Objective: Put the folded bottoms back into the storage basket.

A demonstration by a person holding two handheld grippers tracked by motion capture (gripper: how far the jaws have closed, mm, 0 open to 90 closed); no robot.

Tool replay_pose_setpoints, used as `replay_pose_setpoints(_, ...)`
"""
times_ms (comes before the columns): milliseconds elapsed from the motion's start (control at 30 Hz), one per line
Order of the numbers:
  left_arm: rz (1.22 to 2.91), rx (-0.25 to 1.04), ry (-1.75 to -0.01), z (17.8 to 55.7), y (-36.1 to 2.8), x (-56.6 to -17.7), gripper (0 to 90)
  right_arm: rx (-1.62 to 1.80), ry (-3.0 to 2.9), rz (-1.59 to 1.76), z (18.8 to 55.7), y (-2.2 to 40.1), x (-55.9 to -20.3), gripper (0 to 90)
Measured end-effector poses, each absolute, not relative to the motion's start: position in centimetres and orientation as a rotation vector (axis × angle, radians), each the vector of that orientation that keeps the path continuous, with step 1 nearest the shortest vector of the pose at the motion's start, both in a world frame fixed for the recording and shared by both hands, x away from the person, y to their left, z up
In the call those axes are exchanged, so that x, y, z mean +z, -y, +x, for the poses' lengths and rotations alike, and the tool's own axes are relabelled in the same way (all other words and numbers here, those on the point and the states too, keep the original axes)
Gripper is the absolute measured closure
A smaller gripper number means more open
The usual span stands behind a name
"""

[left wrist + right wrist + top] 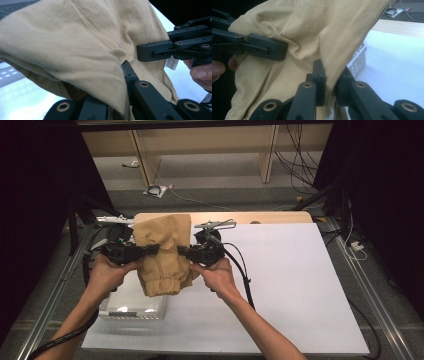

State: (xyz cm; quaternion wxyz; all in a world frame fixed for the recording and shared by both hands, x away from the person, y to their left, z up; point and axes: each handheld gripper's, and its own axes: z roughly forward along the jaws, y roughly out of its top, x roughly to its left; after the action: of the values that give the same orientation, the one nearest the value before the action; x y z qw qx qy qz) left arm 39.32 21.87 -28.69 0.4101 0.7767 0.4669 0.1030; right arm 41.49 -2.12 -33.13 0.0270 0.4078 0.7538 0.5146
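left gripper [150, 250]: matte black, flat bolted link bars, brass-ringed pivot holes | right gripper [184, 252]: same black build, small screws along its fingers [319, 72], grey three-cornered plate on top | cables: black, one trailing from each gripper | forearms: bare, no sleeves in view

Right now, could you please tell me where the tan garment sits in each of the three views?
High view: the tan garment hangs left of centre, between the two grippers, above a white basket.
Left gripper view: it fills the left and centre.
Right gripper view: it covers the centre and upper left.
Shared landmark: the white tabletop.
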Motion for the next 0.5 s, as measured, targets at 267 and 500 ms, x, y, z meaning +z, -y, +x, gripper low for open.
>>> replay_pose_setpoints(267,1.954,0.273,-1.208,39.1,-23.8,-28.6,85.1,1.598,-2.343,1.24,41.7,-0.1,-33.1,81.2)
replay_pose_setpoints(500,1.956,0.271,-1.236,39.0,-25.2,-29.1,85.1,1.593,-2.362,1.243,41.8,-1.9,-33.7,81.1)
